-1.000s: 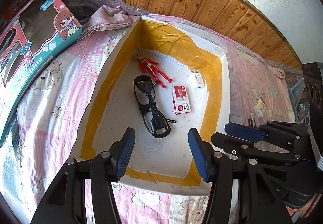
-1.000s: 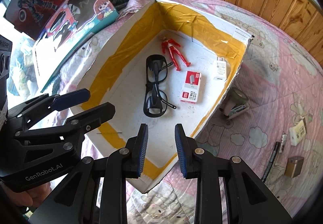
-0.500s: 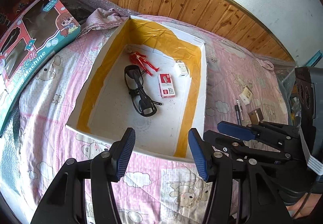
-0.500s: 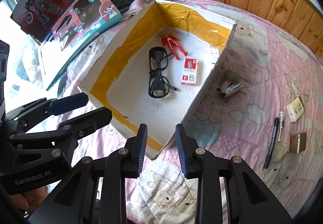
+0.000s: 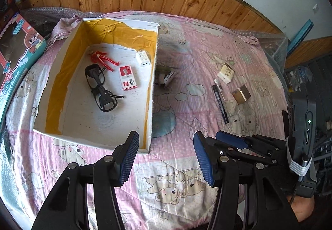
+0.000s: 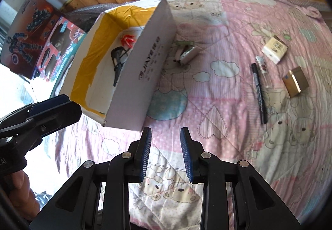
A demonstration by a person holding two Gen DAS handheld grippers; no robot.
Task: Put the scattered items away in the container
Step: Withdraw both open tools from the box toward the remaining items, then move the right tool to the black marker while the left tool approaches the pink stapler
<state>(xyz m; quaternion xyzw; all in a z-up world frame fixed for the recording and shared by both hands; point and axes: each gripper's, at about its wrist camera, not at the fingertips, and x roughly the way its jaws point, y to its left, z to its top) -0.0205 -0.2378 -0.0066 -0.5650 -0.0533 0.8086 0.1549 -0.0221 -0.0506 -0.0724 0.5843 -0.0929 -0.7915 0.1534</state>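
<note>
White cardboard box (image 5: 62, 59), yellow-taped inside, holds glasses (image 5: 99, 86); both grippers gape empty

Box wall (image 6: 145, 76) beside open quilt (image 6: 217, 126)

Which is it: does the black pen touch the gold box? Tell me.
Apart. The right wrist view shows pink quilt between the black pen and the gold box.
</note>
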